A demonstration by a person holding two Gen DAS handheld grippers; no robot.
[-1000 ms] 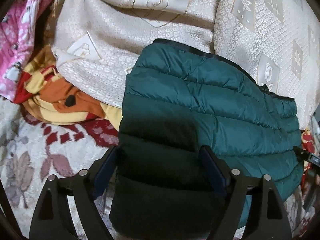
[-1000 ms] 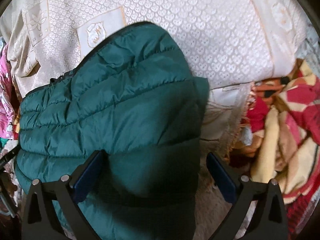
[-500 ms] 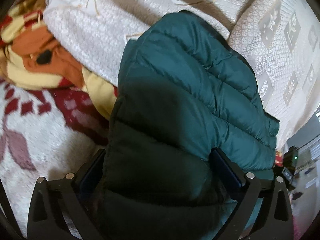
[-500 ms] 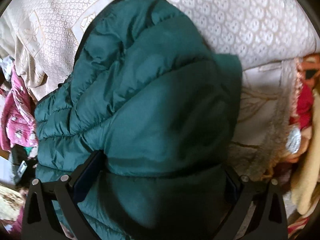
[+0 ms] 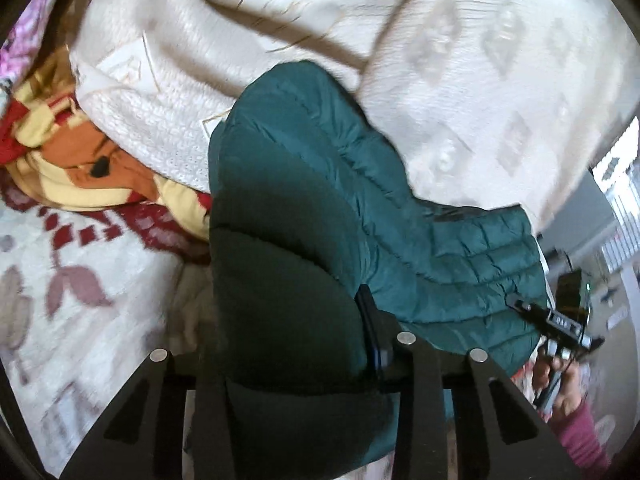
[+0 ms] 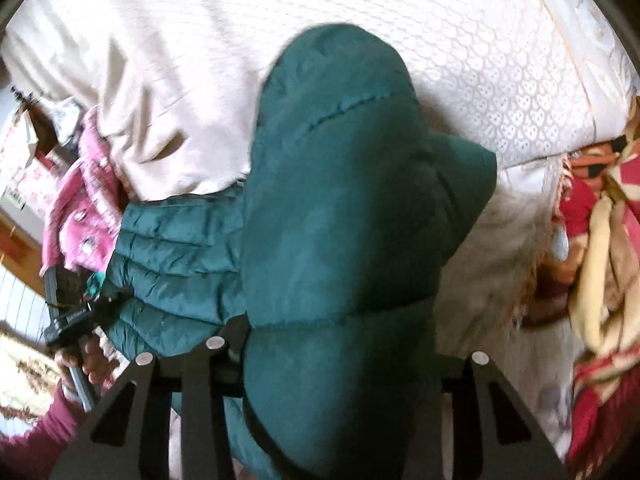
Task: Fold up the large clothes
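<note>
A dark green quilted puffer jacket point(image 5: 320, 200) lies over a cream bedspread and fills the middle of both views point(image 6: 340, 200). My left gripper point(image 5: 288, 320) is shut on one end of it, with the padded fabric bulging up between the fingers. At the other end, my right gripper point(image 6: 336, 340) has its jaws closing, and a thick fold of the jacket is squeezed between them. That fold hides the right finger. The stretch of jacket between the two grips hangs bunched. A hand in a maroon sleeve point(image 5: 568, 392) holds the other gripper's handle at the jacket's far edge.
A cream patterned bedspread point(image 5: 440, 60) lies behind and under the jacket. A crumpled orange, yellow and red blanket point(image 5: 80, 160) sits beside it point(image 6: 600, 240). A pink garment point(image 6: 84, 208) lies to the left in the right wrist view. Beneath is a white floral cover point(image 5: 60, 280).
Both pairs of jaws stood wide around the jacket and have now closed onto it. The jacket has been gathered and raised off the bedspread, and both views have swung upward.
</note>
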